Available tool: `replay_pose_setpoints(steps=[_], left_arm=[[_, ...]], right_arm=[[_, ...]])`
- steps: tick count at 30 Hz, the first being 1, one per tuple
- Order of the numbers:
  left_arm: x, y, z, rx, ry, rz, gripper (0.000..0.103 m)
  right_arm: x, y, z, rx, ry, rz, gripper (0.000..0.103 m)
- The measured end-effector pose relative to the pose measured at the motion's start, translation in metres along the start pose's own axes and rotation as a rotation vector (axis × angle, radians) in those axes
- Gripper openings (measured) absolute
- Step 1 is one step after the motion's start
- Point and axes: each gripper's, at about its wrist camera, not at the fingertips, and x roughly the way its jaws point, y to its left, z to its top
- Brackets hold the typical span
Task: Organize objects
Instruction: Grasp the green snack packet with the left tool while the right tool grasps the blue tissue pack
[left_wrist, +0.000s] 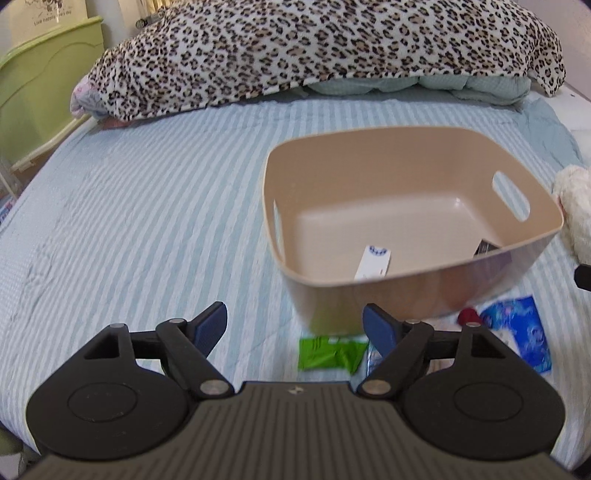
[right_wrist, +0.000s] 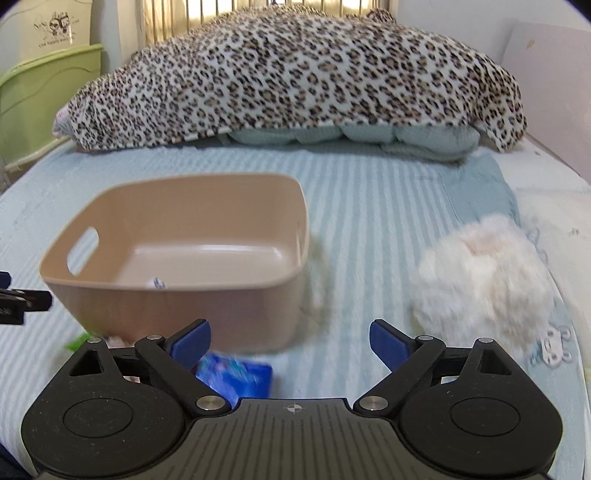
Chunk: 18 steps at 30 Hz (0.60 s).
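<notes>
A beige plastic bin stands on the striped bed; it also shows in the right wrist view. Inside lie a white packet and a dark item. In front of the bin lie a green packet, a blue packet and a small red thing. My left gripper is open and empty, just before the bin's near corner. My right gripper is open and empty; the blue packet lies under its left finger. A white fluffy toy sits to its right.
A leopard-print blanket over pale green bedding fills the back of the bed. A green plastic cabinet stands at the left. The bed's right part has a white sheet. The left gripper's tip shows at the right view's left edge.
</notes>
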Motion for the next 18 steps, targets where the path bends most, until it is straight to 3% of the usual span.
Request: replay_pose_setpoints(steps=[9, 18], left_arm=[[0.028, 0.008, -0.023, 0.038, 0.078, -0.001, 0.081], [0.065, 0.010, -0.036, 0.057, 0.129, -0.063, 0.081]], right_arm=[[0.015, -0.012, -0.033, 0.074, 0.074, -0.009, 0.096], [0.041, 0.002, -0.054, 0.059, 0.140, -0.004, 0.096]])
